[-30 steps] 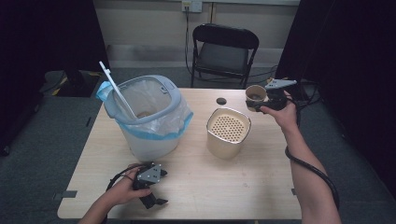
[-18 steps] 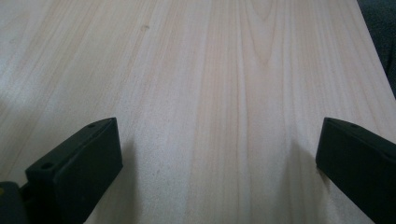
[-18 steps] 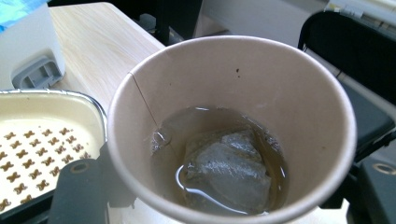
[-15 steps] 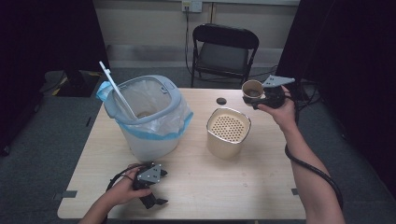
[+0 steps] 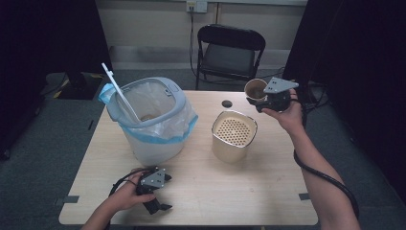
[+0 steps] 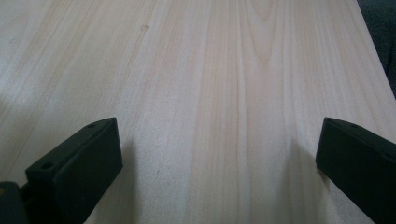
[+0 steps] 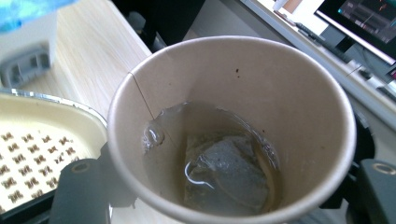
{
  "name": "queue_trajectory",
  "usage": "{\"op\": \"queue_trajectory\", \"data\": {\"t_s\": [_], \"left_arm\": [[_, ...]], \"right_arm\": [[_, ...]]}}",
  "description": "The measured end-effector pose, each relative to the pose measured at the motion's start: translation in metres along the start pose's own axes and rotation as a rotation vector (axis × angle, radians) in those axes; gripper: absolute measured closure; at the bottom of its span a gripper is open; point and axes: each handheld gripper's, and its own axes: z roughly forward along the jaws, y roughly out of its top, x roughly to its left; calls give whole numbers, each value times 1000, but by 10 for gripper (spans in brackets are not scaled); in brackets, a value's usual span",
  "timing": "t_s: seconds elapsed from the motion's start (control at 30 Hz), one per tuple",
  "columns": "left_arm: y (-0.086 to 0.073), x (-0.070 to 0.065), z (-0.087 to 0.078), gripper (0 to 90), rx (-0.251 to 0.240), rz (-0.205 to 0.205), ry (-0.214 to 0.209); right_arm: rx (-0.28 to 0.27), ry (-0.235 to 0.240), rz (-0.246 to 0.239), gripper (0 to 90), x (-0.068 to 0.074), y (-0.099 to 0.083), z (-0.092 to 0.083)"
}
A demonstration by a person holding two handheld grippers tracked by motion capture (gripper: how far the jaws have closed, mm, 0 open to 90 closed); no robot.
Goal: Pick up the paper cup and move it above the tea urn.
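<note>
Paper cup point(image 7: 232, 126), brown, tilted toward the camera in the right gripper view, clamped between the black jaws of the right gripper point(image 5: 262, 99); jaws just closing a little tighter on its wall. Inside: a pool of tea and a soaked tea bag point(image 7: 229, 175) with its string running up the inner wall. Held in the air above the far right part of the table point(image 5: 268, 191), just beyond the cream strainer pot point(image 5: 233, 135) with its perforated insert. Compared with a second ago: cup and gripper carried higher and a bit leftward, nearer the strainer pot, with the cup tipped more toward it. Farther out: small dark lid point(image 5: 227, 103) on the table behind the pot, lined bin point(image 5: 153, 120) with a white stick point(image 5: 119, 93) at the left. Left gripper point(image 5: 155, 199) resting at the near edge, jaws wide apart over bare wood, unmoved.
</note>
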Motion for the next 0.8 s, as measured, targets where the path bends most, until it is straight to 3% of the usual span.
{"op": "queue_trajectory", "data": {"t_s": [0.13,0.23,0.33,0.43,0.53,0.57,0.6,0.63,0.67,0.77,0.8], "left_arm": [[0,0,0,0,1,0,0],[0,0,-1,0,9,2,0],[0,0,0,0,6,2,1],[0,0,0,0,3,1,0],[0,0,0,0,-3,0,-2],[0,0,0,0,4,2,-1],[0,0,0,0,4,2,-1],[0,0,0,0,5,1,-2],[0,0,-1,0,8,2,0],[0,0,0,0,-3,0,-2],[0,0,0,0,-3,0,-2]], "right_arm": [[13,-12,-62,281,6,3,-1],[52,-35,-167,283,15,8,-2],[61,-46,-208,283,19,10,-2],[82,-76,-312,285,28,16,-4],[91,-79,-352,285,32,19,-5],[117,-77,-411,285,37,22,-5],[117,-77,-411,285,37,22,-5],[129,-80,-444,285,40,22,-5],[161,-102,-529,285,46,24,-5],[187,-114,-629,286,54,24,-3],[187,-114,-629,286,54,24,-3]]}}
